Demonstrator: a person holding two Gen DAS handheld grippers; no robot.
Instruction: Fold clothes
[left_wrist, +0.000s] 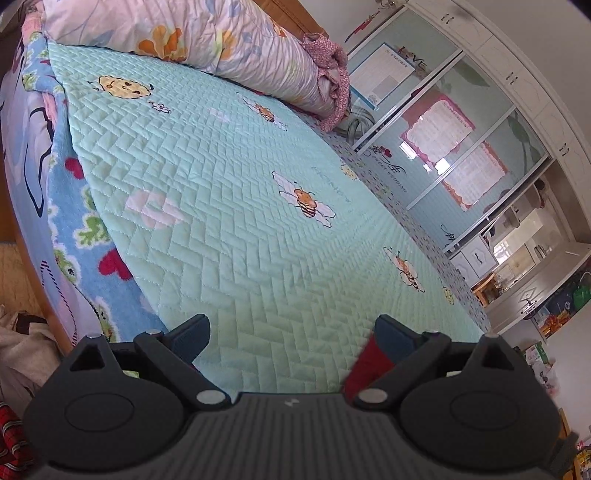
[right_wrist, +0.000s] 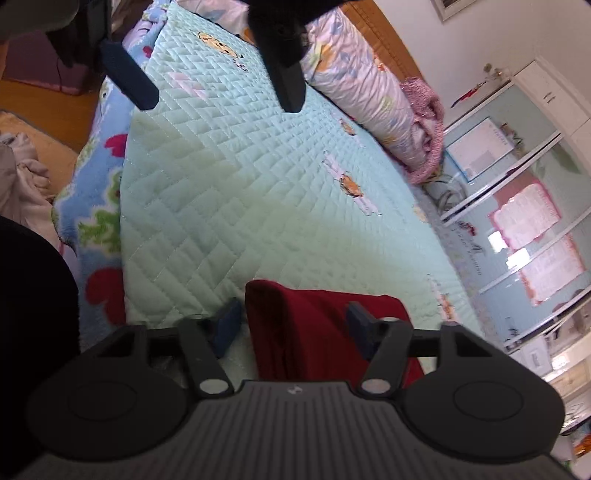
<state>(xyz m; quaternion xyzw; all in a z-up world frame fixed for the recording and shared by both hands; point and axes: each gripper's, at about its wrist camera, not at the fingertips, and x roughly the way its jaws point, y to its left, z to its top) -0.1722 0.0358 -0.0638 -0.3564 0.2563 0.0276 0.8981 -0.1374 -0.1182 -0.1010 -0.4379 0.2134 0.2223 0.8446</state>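
Note:
A dark red garment (right_wrist: 314, 332) lies folded on the mint quilted bedspread (right_wrist: 240, 192), close under my right gripper (right_wrist: 294, 325). That gripper is open, one finger left of the cloth and the other over its right part. In the left wrist view only a red edge of the garment (left_wrist: 365, 365) shows beside the right finger. My left gripper (left_wrist: 291, 334) is open with nothing between its fingers. It also appears at the top of the right wrist view, where the left gripper (right_wrist: 210, 88) hovers above the far part of the quilt.
A rolled floral duvet (left_wrist: 207, 40) and a pink cloth (left_wrist: 334, 81) lie along the bed's far side. A blue fleece blanket (left_wrist: 74, 236) hangs over the left edge. Pale clothes (left_wrist: 22, 350) sit on the floor at left. Sliding wardrobe doors (left_wrist: 461, 147) stand at right.

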